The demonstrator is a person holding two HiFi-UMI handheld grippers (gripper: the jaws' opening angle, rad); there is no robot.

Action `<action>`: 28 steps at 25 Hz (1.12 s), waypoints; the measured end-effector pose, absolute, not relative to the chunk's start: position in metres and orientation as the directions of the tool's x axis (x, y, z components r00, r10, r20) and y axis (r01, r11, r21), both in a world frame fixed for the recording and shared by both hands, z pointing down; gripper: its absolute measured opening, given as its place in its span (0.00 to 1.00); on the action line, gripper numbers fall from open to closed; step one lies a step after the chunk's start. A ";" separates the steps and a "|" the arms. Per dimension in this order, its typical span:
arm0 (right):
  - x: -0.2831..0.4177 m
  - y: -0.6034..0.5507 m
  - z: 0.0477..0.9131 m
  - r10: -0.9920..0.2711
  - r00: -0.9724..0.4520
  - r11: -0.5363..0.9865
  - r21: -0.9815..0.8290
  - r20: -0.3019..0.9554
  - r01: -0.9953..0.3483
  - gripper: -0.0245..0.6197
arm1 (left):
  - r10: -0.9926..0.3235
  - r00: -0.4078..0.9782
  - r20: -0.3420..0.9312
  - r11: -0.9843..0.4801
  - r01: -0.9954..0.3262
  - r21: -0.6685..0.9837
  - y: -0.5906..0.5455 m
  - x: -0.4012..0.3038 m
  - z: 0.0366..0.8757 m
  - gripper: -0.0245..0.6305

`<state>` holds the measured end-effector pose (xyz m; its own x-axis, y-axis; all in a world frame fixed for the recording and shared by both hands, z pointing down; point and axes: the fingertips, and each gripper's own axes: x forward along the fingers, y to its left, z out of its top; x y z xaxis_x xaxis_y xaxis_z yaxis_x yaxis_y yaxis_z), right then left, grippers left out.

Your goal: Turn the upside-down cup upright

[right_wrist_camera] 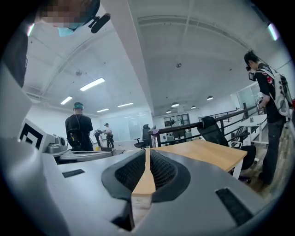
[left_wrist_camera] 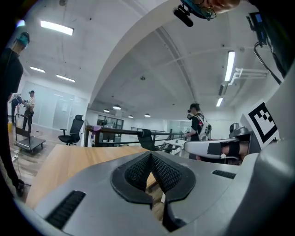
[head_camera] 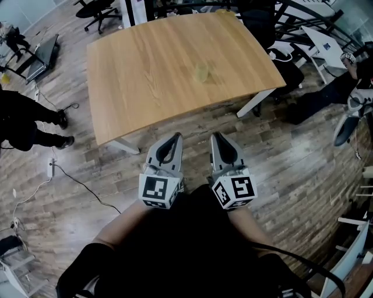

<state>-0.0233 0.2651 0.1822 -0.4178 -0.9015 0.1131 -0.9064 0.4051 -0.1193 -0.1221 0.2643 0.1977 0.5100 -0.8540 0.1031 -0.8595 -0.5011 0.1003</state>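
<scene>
A small pale yellowish cup stands alone on the wooden table, right of its middle; blur hides which way up it is. My left gripper and right gripper are side by side over the floor, short of the table's near edge, both pointing at it. Each is shut with nothing between its jaws. In the left gripper view the left gripper has its pads together, with the tabletop beyond. The right gripper is likewise shut in its own view. Neither gripper view shows the cup.
A person in black stands left of the table, another at the right among white furniture. An office chair is behind the table. Cables trail on the wood floor. The table's white legs stand near its front corners.
</scene>
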 end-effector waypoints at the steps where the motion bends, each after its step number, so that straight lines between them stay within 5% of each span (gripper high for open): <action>1: -0.025 0.261 0.181 -0.906 -0.409 0.399 -0.104 0.109 -0.911 0.06 | -0.855 0.509 0.100 -0.500 -0.860 0.103 0.262 -0.124 0.197 0.05; 28: 0.003 0.010 0.239 -0.847 -0.496 0.481 -0.122 0.192 -0.868 0.06 | -0.857 0.481 0.185 -0.486 -0.874 0.021 0.023 -0.081 0.242 0.05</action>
